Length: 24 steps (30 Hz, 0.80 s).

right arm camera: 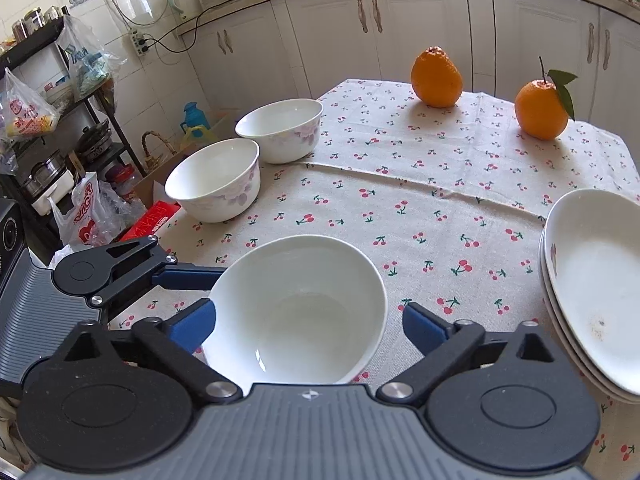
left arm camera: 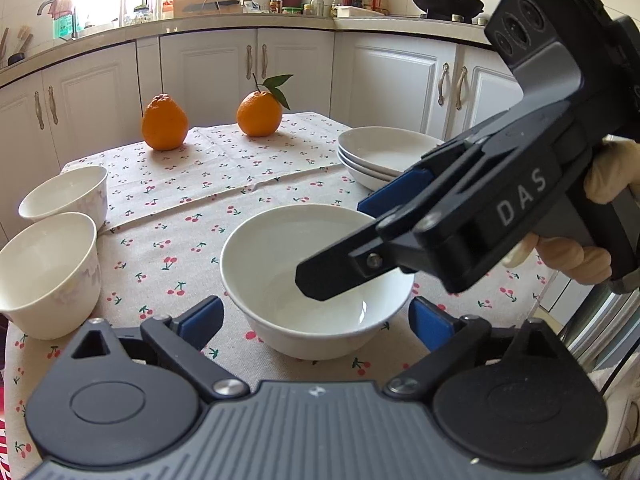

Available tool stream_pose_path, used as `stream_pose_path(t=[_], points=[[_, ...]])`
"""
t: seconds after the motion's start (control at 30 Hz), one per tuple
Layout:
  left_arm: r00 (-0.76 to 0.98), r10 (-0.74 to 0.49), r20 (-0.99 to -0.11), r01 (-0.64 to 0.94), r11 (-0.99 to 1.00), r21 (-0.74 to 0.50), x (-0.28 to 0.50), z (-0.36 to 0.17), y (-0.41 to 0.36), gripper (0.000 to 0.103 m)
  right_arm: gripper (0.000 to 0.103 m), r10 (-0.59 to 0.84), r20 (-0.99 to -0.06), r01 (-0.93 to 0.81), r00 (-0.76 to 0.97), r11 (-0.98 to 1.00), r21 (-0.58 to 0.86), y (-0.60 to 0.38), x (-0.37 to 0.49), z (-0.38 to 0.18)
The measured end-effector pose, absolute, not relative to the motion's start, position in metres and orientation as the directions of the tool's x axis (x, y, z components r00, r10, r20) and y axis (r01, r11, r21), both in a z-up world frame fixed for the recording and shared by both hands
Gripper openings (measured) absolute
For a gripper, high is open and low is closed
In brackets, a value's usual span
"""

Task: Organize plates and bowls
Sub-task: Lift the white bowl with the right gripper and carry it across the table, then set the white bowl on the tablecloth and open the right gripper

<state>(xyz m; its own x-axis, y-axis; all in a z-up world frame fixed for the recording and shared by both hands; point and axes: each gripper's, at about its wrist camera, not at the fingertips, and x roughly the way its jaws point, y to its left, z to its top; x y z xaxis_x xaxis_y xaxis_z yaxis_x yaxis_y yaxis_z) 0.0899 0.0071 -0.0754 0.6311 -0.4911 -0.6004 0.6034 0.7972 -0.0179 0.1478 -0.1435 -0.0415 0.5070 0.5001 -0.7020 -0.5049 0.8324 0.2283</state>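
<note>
Plain white bowl (left arm camera: pixel 316 280) sits lower centre of the frame on the bench (left arm camera: pixel 224 200); right gripper (left arm camera: pixel 340 248) straddles its rim, spread wide, gripping nothing; left gripper (left arm camera: pixel 316 320) equally wide, empty

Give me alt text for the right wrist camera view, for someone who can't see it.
An open right gripper straddles a plain white bowl on a cherry-print tablecloth, with the left gripper at the bowl's left rim. Two floral bowls sit beyond on the left, stacked plates on the right, and two oranges at the far edge.
</note>
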Motion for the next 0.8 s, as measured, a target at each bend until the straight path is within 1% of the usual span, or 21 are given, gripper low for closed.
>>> stream_pose_path(t=[0.13,0.3,0.4,0.6,0.7,0.8], points=[[0.626,-0.486,-0.609,0.59,0.807,-0.037,0.086,-0.077,0.014,0.099,0.103,0.491,-0.699,-0.513,0.521,0.834,0.204,-0.141,0.147,-0.038],[0.656,-0.461,-0.598,0.555,0.831,-0.032,0.075,-0.072,0.025,0.099,0.103,0.473,-0.697,-0.513,0.54,0.841,0.173,-0.136,0.145,-0.037],[0.682,-0.437,-0.587,0.526,0.85,-0.022,0.07,-0.067,0.035,0.1,0.103,0.465,-0.694,-0.514,0.55,0.843,0.159,-0.131,0.144,-0.035],[0.732,-0.388,-0.561,0.438,0.898,-0.05,0.071,-0.06,0.061,0.1,0.103,0.453,-0.689,-0.526,0.566,0.842,0.121,-0.117,0.145,-0.027],[0.744,-0.362,-0.562,0.404,0.913,-0.054,0.075,-0.061,0.073,0.1,0.103,0.455,-0.689,-0.537,0.565,0.836,0.112,-0.108,0.147,-0.025],[0.757,-0.327,-0.565,0.378,0.926,-0.029,0.079,-0.062,0.082,0.1,0.103,0.46,-0.694,-0.554,0.554,0.826,0.105,-0.097,0.152,-0.024]])
